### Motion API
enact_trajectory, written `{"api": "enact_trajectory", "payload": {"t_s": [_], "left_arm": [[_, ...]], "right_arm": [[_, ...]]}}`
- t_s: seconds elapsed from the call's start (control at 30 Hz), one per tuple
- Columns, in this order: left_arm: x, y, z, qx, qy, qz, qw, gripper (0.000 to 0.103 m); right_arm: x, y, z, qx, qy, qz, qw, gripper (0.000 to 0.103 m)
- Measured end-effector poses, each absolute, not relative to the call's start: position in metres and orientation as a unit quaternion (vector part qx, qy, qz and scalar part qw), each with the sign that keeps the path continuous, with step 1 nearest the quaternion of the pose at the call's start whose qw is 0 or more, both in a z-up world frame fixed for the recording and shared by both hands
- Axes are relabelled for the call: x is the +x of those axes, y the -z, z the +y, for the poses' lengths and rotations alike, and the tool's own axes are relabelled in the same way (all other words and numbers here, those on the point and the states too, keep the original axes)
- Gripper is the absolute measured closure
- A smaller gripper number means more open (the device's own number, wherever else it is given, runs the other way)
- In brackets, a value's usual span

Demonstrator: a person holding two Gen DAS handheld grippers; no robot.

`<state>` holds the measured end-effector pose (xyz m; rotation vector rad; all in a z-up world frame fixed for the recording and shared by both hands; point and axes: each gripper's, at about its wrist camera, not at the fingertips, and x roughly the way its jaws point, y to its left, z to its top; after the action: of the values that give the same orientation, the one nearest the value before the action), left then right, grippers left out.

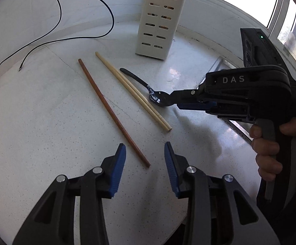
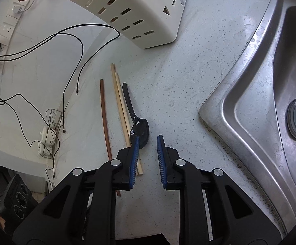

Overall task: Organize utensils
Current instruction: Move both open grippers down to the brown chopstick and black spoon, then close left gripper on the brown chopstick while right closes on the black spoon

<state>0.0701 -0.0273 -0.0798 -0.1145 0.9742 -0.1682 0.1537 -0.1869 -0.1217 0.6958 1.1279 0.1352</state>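
On the speckled white counter [image 1: 46, 132] lie a brown chopstick [image 1: 111, 110], two pale wooden chopsticks [image 1: 133, 91] side by side, and a black spoon [image 1: 133, 77]. A white slotted utensil holder [image 1: 158, 24] stands behind them with chopsticks in it. My left gripper [image 1: 144, 149] is open, low over the counter, and the brown chopstick's near end lies between its blue pads. My right gripper [image 2: 148, 138] is open, its tips on either side of the spoon's bowl [image 2: 142, 128], with a gap showing at the right pad. The left wrist view shows the right gripper [image 1: 173, 101] reaching in from the right, held by a hand [image 1: 266, 149].
A steel sink [image 2: 249, 102] is sunk into the counter on the right. Black cables [image 2: 46, 40] trail over the counter's left side toward wall sockets [image 2: 7, 28]. A small wire rack [image 2: 52, 130] stands at the left edge. Windows [image 1: 249, 0] run behind the holder.
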Motion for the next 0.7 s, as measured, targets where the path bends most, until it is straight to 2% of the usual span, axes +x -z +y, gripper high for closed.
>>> {"api": "enact_trajectory", "payload": {"t_s": [0.23,0.43,0.57,0.6,0.7], "left_arm": [[0.066,0.086,-0.03,-0.046,0.067,0.468,0.88,0.078],[0.07,0.087,-0.028,-0.045,0.045,0.465,0.883,0.091],[0.072,0.086,-0.03,-0.033,0.039,0.463,0.885,0.094],[0.073,0.086,-0.029,-0.036,0.039,0.463,0.885,0.094],[0.073,0.085,-0.026,-0.038,0.035,0.463,0.885,0.095]], "right_arm": [[0.156,0.125,-0.179,0.308,-0.051,0.526,0.791,0.086],[0.162,0.127,-0.166,0.304,-0.041,0.525,0.794,0.086],[0.164,0.127,-0.163,0.294,-0.026,0.53,0.795,0.093],[0.165,0.127,-0.161,0.291,-0.023,0.533,0.794,0.098],[0.165,0.129,-0.161,0.299,-0.019,0.531,0.792,0.1]]}}
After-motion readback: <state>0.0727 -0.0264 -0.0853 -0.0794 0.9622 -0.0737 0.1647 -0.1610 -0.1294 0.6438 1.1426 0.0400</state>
